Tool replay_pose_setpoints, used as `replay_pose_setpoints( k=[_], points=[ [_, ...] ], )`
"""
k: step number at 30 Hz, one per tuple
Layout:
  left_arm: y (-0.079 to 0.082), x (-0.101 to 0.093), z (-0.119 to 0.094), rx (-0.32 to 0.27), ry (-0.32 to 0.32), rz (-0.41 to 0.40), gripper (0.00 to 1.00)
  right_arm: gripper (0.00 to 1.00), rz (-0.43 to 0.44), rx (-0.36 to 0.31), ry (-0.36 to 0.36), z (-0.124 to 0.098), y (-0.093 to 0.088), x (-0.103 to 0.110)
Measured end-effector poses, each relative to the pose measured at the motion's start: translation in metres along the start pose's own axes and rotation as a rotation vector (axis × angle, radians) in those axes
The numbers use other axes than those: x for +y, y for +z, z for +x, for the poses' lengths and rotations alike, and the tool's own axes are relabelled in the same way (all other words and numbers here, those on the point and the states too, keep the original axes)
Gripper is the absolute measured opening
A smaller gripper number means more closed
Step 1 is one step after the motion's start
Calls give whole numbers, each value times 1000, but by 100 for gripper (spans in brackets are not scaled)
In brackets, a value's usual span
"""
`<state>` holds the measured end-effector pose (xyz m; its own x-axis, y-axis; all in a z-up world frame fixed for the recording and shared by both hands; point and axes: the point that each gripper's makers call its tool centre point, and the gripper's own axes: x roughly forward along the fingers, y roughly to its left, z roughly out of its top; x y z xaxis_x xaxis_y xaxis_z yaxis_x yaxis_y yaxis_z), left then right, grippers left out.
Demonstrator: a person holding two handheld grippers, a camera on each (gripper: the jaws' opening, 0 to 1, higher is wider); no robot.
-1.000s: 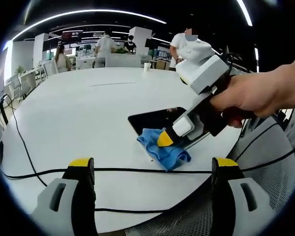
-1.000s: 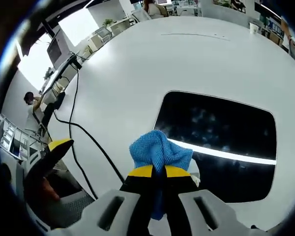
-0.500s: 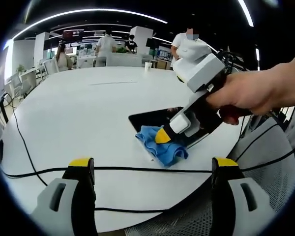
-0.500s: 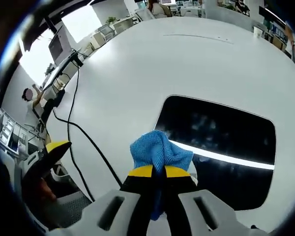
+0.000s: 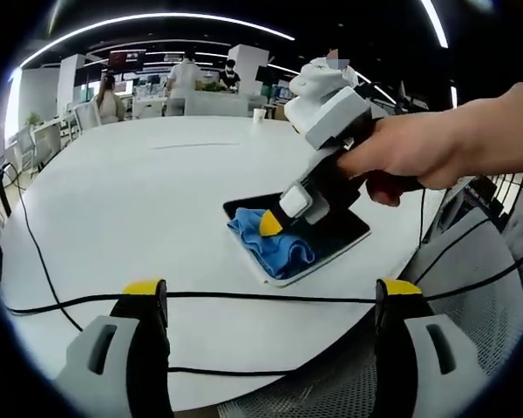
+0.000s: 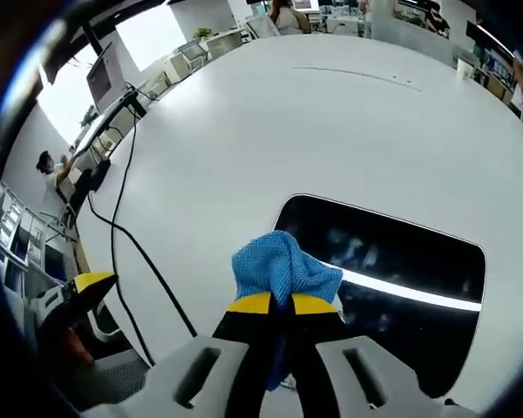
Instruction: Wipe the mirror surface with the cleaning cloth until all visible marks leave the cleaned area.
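Mirror [image 6: 392,261] lay flat on the white surface [image 6: 244,131] | my right gripper [image 6: 281,304] clamped the blue cloth [image 6: 283,266] at its near edge | left gripper [image 5: 270,292] open, idle | wiping underway; faint smudges remained, next stroke should sweep across them.

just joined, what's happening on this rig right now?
A person is wiping a dark rectangular mirror lying flat on a white round table. The right gripper is shut on a crumpled blue cleaning cloth and presses it onto the mirror's near corner. Faint smudges show on the glass in the right gripper view, so wiping isn't finished. The left gripper hangs open at the table's near edge, holding nothing, above a black cable.
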<state>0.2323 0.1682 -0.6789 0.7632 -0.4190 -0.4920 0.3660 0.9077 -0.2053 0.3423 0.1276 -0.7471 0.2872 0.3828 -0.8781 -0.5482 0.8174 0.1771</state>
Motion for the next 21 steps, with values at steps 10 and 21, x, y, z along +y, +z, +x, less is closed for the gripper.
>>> replay_pose_setpoints(
  k=[10,21],
  points=[
    [-3,1,2,5,-5,-3,99,1,-53,-9,1,0,15,-6],
    [-4,2,3,1,-3,-5,99,1,-74,0,11,8,33,-14]
  ],
)
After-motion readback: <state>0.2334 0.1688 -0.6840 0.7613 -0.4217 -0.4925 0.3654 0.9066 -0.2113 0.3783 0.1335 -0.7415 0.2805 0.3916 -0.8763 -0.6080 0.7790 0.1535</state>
